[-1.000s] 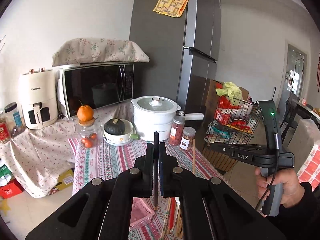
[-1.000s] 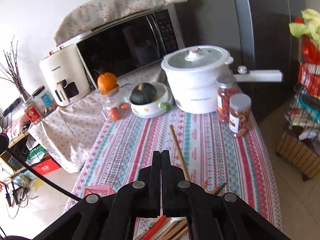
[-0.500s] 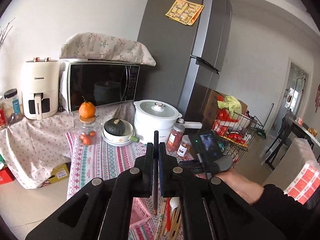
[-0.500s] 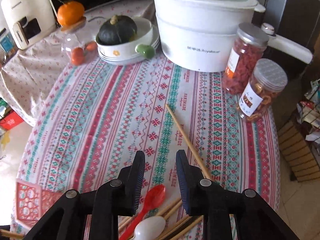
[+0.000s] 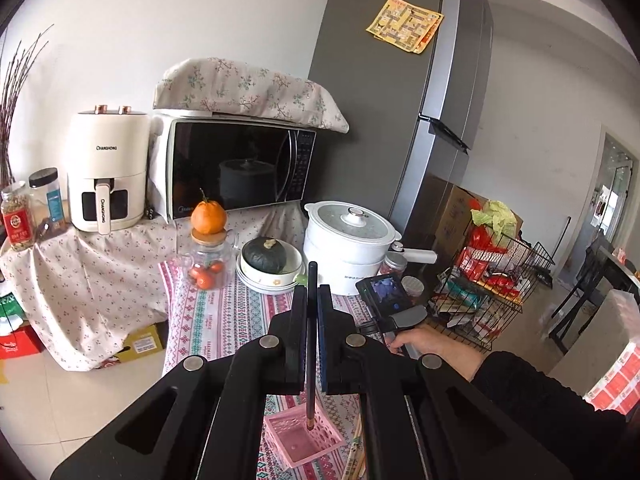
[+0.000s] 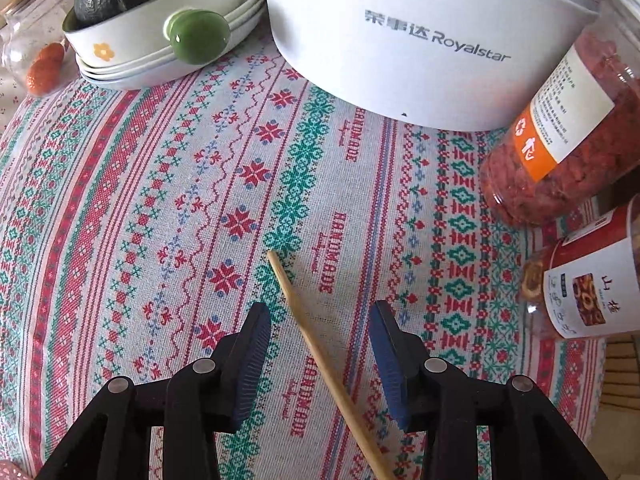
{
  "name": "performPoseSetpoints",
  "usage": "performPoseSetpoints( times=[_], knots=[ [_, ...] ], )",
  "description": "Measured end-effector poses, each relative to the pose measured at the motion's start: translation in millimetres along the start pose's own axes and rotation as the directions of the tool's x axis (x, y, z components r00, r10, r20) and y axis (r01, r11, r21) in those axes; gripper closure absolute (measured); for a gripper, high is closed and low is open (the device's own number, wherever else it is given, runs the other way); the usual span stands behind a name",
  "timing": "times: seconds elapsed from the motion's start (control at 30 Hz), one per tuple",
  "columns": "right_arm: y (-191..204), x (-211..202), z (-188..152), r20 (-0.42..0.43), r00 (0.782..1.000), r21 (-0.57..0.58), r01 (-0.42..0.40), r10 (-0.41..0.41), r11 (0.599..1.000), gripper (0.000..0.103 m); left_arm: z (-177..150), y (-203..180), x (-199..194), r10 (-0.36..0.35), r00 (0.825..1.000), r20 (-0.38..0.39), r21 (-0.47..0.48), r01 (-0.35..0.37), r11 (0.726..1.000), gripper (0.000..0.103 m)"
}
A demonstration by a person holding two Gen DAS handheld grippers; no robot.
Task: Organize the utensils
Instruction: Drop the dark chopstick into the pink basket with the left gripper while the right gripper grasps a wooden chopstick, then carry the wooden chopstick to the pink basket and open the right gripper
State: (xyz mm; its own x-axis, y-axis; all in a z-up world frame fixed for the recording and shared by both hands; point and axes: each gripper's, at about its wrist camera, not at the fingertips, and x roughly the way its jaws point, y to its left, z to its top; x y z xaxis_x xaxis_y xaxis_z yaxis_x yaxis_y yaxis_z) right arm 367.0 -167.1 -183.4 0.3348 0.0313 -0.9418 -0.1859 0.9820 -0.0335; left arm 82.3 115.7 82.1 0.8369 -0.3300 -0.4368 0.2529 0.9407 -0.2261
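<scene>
Left gripper [image 5: 312,292] pinches a dark chopstick [image 5: 310,344] upright, its lower tip over the pink basket [image 5: 303,438]. Right gripper [image 6: 320,320] is spread wide, low over the cloth [image 6: 160,208], with a wooden chopstick [image 6: 320,360] lying between its fingers, untouched. Cloth reads "HANDMADE". Pot [image 6: 432,36] reads "Royalstar"; air fryer [image 5: 107,172] reads "CHANGHONG". Two labelled jars [image 6: 560,128] stand right of the pot.

At six o'clock, the wooden chopstick [image 6: 320,364] runs off the frame's bottom edge, so we cannot see its far end. The left gripper [image 5: 312,300] hides the dark chopstick's [image 5: 311,280] middle; we cannot read the right gripper's screen [image 5: 382,291].
</scene>
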Motion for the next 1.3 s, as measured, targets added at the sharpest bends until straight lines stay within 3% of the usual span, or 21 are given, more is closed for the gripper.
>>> performPoseSetpoints(
  times=[0.07,0.17,0.2,0.37,0.6,0.77,1.0,1.3],
  knots=[
    [-3,6,0,0.0,1.0,0.006,-0.011,0.011,1.0,0.063,0,0,2,0.002,1.0,-0.005,-0.004,-0.002,1.0,0.099],
    [-3,5,-4,0.008,0.999,0.008,-0.035,0.035,0.999,0.092,-1,-2,4,0.011,1.0,-0.004,0.006,-0.011,1.0,0.099],
    [-2,4,-8,0.007,1.0,-0.001,-0.031,0.031,1.0,0.096,-1,-3,5,0.015,1.0,-0.004,0.012,-0.015,1.0,0.099],
    [8,-40,-31,0.115,0.992,0.004,-0.057,0.056,0.998,0.099,-4,-7,11,0.044,0.999,-0.005,0.031,-0.044,0.999,0.099],
    [30,-145,-70,0.319,0.946,-0.031,-0.052,0.06,0.998,0.099,-8,-10,17,0.042,0.999,-0.016,0.023,-0.042,0.999,0.099],
    [52,-211,-94,0.451,0.891,-0.064,-0.024,0.05,0.998,0.099,-13,-18,16,0.064,0.998,-0.009,0.049,-0.064,0.997,0.099],
    [88,-280,-123,0.628,0.776,-0.087,-0.011,0.063,0.996,0.099,-18,-28,15,0.101,0.995,0.011,0.095,-0.101,0.99,0.099],
    [121,-344,-147,0.747,0.643,-0.16,-0.075,0.171,0.984,0.099,-26,-35,21,0.121,0.993,0.016,0.139,-0.122,0.983,0.099]
  ],
)
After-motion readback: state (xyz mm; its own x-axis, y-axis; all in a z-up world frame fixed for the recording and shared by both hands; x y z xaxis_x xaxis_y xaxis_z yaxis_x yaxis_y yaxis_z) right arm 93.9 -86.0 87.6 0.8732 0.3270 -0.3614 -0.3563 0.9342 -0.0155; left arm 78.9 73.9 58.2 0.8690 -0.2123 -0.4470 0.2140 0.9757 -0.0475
